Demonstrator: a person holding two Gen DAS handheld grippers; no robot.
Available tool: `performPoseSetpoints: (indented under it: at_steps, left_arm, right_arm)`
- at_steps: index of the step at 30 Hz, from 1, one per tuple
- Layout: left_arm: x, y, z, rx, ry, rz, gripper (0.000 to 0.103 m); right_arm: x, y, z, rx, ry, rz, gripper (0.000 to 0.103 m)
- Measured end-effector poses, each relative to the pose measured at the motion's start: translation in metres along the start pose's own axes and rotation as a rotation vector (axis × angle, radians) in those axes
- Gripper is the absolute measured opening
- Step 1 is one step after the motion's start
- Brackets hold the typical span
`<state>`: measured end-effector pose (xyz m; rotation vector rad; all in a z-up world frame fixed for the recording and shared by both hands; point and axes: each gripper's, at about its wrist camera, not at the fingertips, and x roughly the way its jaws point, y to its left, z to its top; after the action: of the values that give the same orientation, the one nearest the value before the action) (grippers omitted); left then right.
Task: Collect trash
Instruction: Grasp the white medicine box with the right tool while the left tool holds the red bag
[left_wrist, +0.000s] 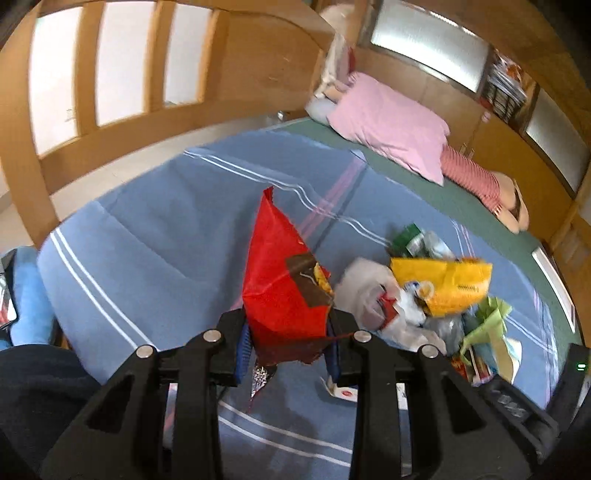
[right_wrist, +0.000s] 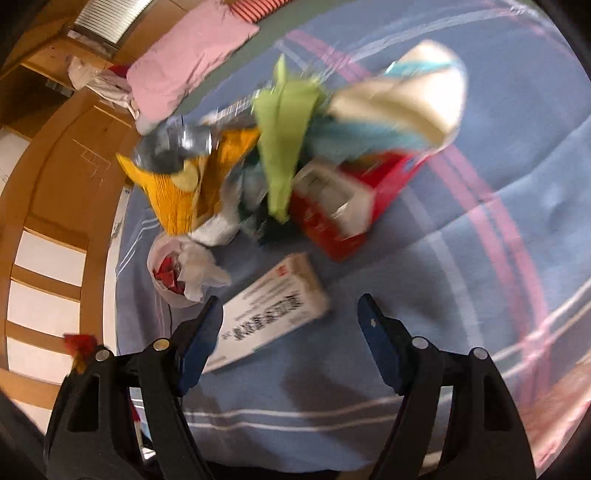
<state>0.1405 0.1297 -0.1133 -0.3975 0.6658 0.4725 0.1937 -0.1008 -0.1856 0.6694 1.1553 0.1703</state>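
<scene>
My left gripper (left_wrist: 288, 332) is shut on a red snack bag (left_wrist: 280, 273) and holds it upright above the blue bedspread. To its right lies a trash pile with a yellow bag (left_wrist: 447, 286) and a white plastic bag (left_wrist: 373, 295). My right gripper (right_wrist: 290, 328) is open and empty just above a white printed carton (right_wrist: 269, 317), which lies between its jaws. Beyond the carton sit a red box (right_wrist: 343, 206), a green wrapper (right_wrist: 284, 129), the yellow bag (right_wrist: 188, 192) and a white bag holding red scraps (right_wrist: 177, 273).
The blue striped bedspread (left_wrist: 155, 236) covers the bed. A pink pillow (left_wrist: 391, 125) and a striped doll (left_wrist: 476, 181) lie at the far side. Wooden doors with glass panes (left_wrist: 122, 85) stand beyond the bed's left edge.
</scene>
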Motion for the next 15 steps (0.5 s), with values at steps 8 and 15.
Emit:
performPoseSetpoints:
  at_steps: [8,15]
  left_arm:
    - [0.003,0.000,0.002,0.010,0.016,-0.006,0.033]
    - [-0.011,-0.011,0.002,0.073,-0.057,-0.008,0.033]
  right_arm:
    - [0.022,0.027,0.001,-0.023,0.005,0.030,0.028]
    - [-0.040,0.032,-0.017,-0.178,-0.134,0.016,0.023]
